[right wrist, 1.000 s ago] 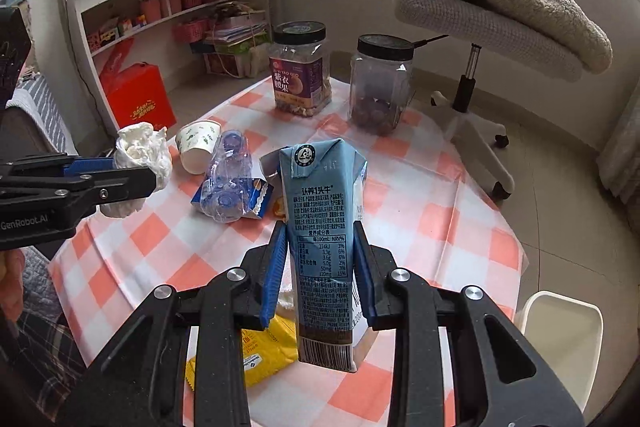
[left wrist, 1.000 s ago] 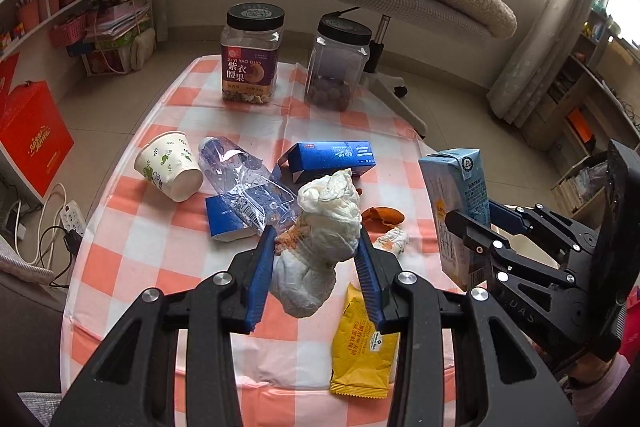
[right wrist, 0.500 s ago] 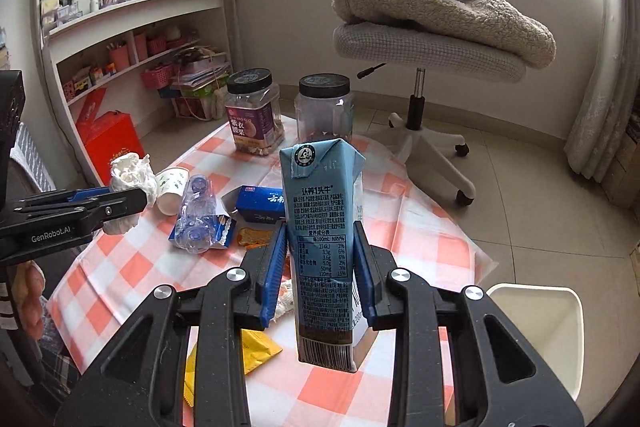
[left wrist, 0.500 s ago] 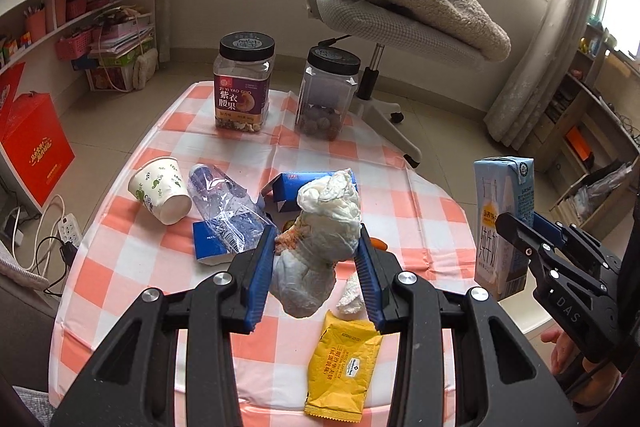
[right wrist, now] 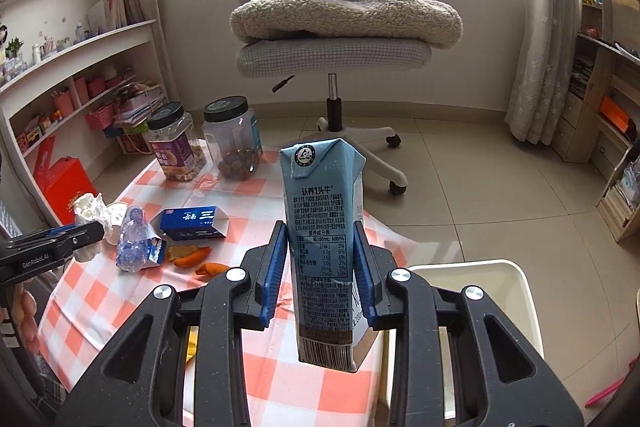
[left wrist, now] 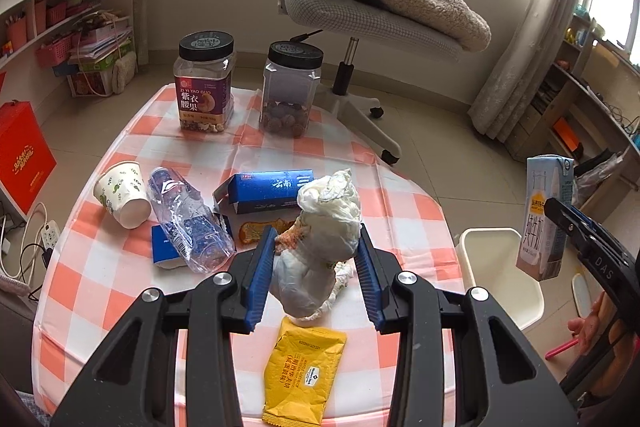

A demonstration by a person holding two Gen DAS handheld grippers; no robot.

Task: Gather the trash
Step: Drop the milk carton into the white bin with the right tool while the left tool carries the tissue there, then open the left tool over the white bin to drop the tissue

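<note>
Holding crumpled tissue wad (left wrist: 320,243), left hand-held gripper (left wrist: 316,267) clamps it above checkered surface (left wrist: 404,211). Right hand-held gripper (right wrist: 320,267) grips upright milk carton (right wrist: 324,247) past surface edge, white bin (right wrist: 472,279) just right below. Only left view shows yellow wrapper (left wrist: 304,371) under jaws; bin partly cut off.

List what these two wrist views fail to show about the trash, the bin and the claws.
- White bin: its inside is hidden in both views, behind the right claw and milk carton, and behind the table edge in the left wrist view.
- Yellow snack packet: mostly hidden in the right wrist view by the claw frame.
- Crumpled tissue wad: its underside is hidden by the left claw.
- Paper cup: contents not visible.
</note>
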